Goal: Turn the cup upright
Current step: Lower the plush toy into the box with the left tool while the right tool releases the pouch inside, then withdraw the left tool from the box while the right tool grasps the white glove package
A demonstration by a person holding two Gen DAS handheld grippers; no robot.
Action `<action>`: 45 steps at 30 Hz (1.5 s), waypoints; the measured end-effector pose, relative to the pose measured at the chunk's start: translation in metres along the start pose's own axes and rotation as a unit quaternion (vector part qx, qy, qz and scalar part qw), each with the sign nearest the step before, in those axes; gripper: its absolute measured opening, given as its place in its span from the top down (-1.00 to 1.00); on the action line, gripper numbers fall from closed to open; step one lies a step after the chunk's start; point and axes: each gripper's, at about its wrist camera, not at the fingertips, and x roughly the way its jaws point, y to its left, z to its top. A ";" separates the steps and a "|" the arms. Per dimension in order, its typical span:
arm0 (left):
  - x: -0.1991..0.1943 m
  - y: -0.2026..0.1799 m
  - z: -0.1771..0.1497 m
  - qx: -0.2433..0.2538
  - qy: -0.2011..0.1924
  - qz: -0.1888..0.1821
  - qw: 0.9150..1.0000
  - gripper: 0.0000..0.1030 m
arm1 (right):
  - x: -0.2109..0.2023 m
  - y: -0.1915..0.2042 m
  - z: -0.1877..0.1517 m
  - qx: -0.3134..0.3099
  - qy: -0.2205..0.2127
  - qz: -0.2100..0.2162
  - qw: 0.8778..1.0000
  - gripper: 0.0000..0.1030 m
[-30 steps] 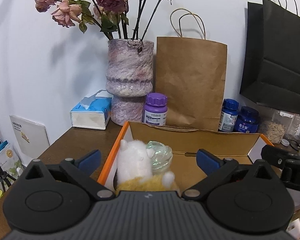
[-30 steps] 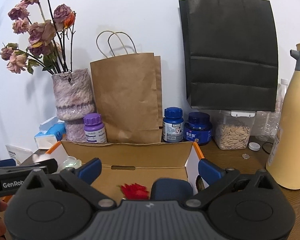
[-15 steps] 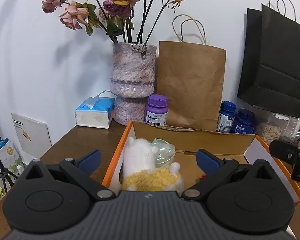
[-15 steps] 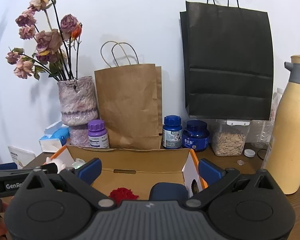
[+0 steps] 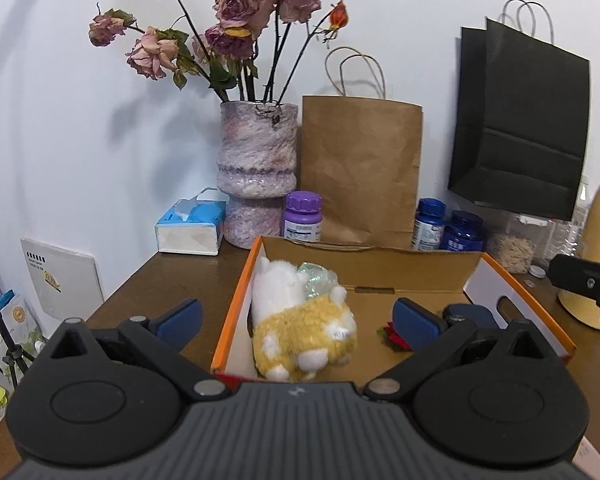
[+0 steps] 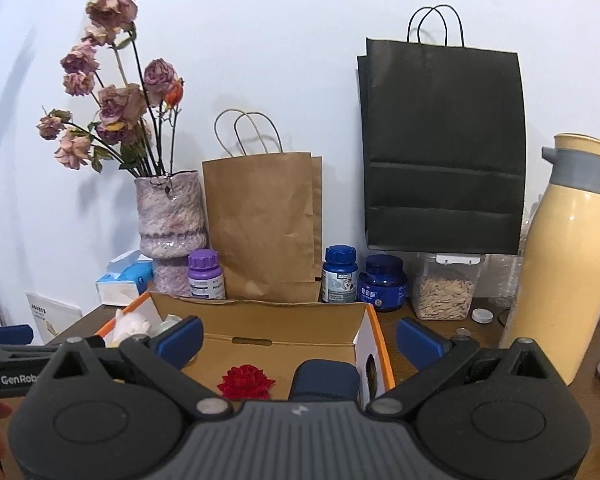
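An open cardboard box (image 5: 380,266) with orange edges sits on the brown table. In its left end a clear iridescent cup (image 5: 318,276) lies behind a white and yellow plush toy (image 5: 300,320). A dark blue rounded object (image 6: 326,374) stands in the right end beside a red fabric flower (image 6: 246,380); I cannot tell whether it is a cup. My left gripper (image 5: 298,318) hovers open in front of the box's left end, nothing between its fingers. My right gripper (image 6: 300,336) is open too, before the box's right end.
Along the wall stand a vase of dried roses (image 5: 258,176), a tissue box (image 5: 192,232), a brown paper bag (image 5: 360,168), pill bottles (image 6: 340,274), a seed jar (image 6: 446,288) and a black bag (image 6: 444,148). A tall cream thermos (image 6: 560,272) stands right.
Both grippers have drawn back and risen, so more of the box's inside shows. The plush toy and the items in the box have not moved. Both stay open.
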 end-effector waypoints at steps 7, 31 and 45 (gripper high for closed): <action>-0.021 0.002 -0.015 0.009 0.001 -0.005 1.000 -1.00 | -0.027 0.006 -0.016 -0.017 -0.017 0.002 1.000 -1.00; -0.072 0.016 -0.062 0.013 0.026 -0.021 0.999 -1.00 | -0.090 0.011 -0.082 -0.023 0.001 -0.005 1.000 -1.00; -0.077 0.031 -0.076 0.005 0.042 -0.023 0.999 -1.00 | -0.103 0.002 -0.114 -0.012 0.051 -0.013 0.999 -1.00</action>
